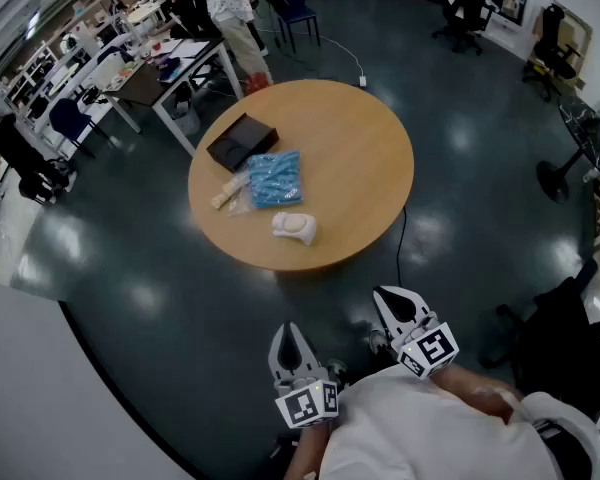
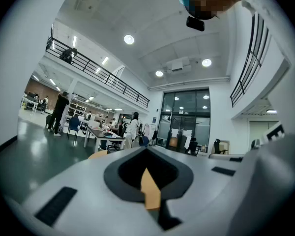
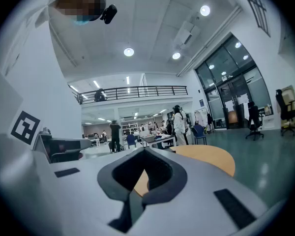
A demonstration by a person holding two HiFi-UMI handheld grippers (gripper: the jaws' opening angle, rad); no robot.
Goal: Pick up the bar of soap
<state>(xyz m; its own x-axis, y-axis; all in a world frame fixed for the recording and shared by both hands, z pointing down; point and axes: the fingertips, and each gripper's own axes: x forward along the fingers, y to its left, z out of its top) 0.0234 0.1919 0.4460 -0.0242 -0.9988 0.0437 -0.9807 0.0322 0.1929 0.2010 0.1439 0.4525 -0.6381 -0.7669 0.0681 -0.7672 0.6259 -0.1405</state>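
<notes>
A white rounded lump that looks like the bar of soap [image 1: 293,227] lies near the front edge of the round wooden table [image 1: 350,168]. Both grippers are held low and close to the person's body, well short of the table. The left gripper [image 1: 290,330] has its jaws together with nothing between them, as the left gripper view [image 2: 147,149] also shows. The right gripper [image 1: 391,297] is likewise shut and empty, its tips meeting in the right gripper view [image 3: 145,149]. The table's top [image 3: 211,157] shows beyond the right jaws.
On the table lie a black box [image 1: 242,141], a blue patterned packet [image 1: 275,178] and a pale item in clear wrap [image 1: 229,193]. A cable [image 1: 401,233] trails on the dark floor. Desks, chairs [image 1: 292,3] and people stand farther off.
</notes>
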